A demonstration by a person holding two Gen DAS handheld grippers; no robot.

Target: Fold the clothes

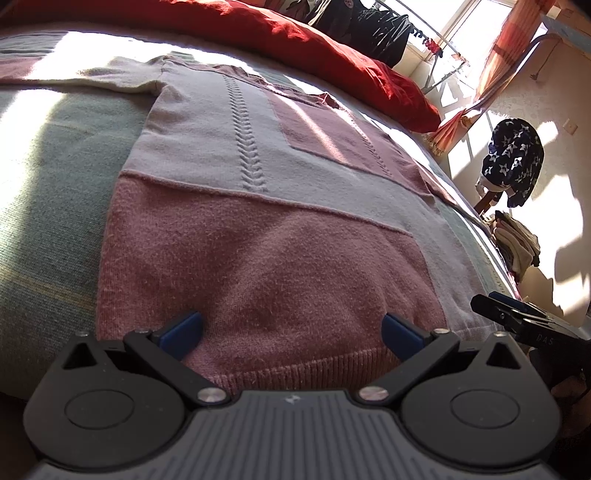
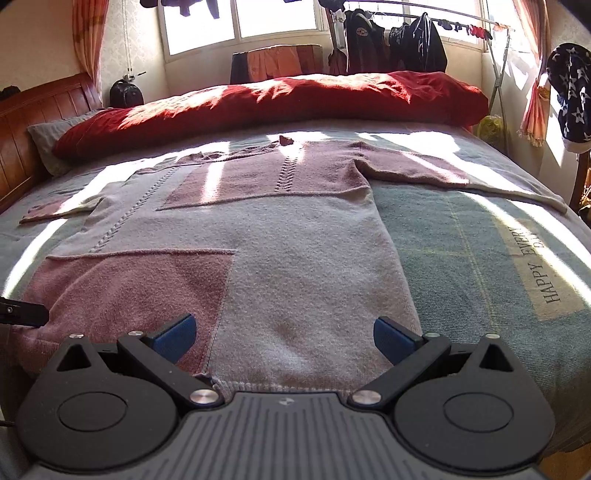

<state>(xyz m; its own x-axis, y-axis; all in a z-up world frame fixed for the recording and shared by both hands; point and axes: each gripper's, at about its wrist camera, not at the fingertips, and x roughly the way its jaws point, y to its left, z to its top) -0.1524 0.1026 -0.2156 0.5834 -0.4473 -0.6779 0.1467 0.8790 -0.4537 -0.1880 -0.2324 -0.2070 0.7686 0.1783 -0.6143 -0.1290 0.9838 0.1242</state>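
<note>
A pink and pale grey knitted sweater (image 1: 258, 206) (image 2: 258, 229) lies flat on the bed, hem toward me, both sleeves spread out sideways. My left gripper (image 1: 291, 328) stands open just above the pink hem at the sweater's left part, nothing between its blue pads (image 1: 183, 330). My right gripper (image 2: 284, 334) is also open, low over the grey hem near the sweater's right edge, holding nothing. In the left wrist view the right gripper (image 1: 517, 317) shows at the right edge; in the right wrist view a bit of the left gripper (image 2: 22, 314) shows at the left edge.
The bed has a green-grey blanket (image 2: 480, 258) with a printed label. A rolled red quilt (image 2: 277, 99) lies along the far side, by a wooden headboard (image 2: 33, 114). A clothes rack (image 2: 424, 33) stands by the window; a star-patterned garment (image 1: 513, 158) hangs at the right.
</note>
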